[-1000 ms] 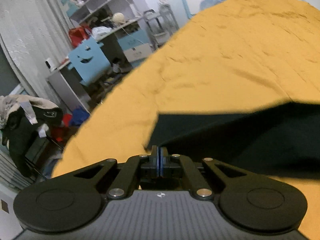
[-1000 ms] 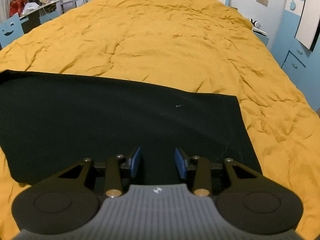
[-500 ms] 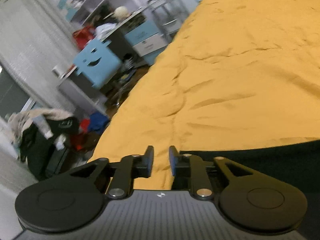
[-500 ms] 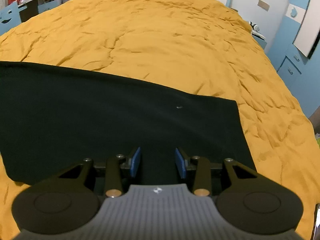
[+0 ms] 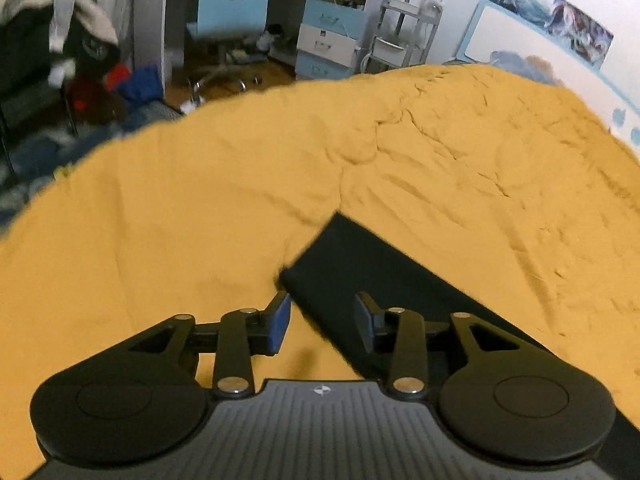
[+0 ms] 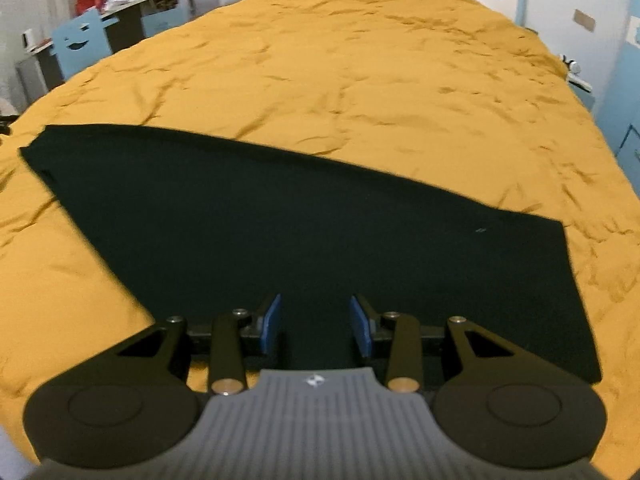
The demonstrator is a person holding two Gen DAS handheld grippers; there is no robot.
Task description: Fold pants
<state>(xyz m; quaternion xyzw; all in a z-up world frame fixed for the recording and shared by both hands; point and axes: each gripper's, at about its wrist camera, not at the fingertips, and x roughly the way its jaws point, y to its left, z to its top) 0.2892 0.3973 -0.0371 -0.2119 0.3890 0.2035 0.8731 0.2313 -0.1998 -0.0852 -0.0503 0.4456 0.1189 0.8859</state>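
Note:
Black pants (image 6: 280, 224) lie flat and folded lengthwise on a mustard-yellow bed cover (image 6: 360, 72). In the left wrist view one end of the pants (image 5: 360, 280) reaches forward from under the gripper, its corner lying on the cover (image 5: 160, 220). My left gripper (image 5: 322, 322) is open and empty, just above that end's left edge. My right gripper (image 6: 314, 324) is open and empty, over the pants' near edge.
Left of the bed stand a blue chair with a smiling face (image 5: 234, 4), a desk with blue drawers (image 5: 332, 40), a white rack (image 5: 394, 36) and piled clothes (image 5: 60, 40). A blue cabinet (image 6: 624, 120) stands right of the bed.
My left gripper was shut on the pants' edge; it opened, let go and swung to face the pants' end. My right gripper stayed open and shifted slightly over the pants.

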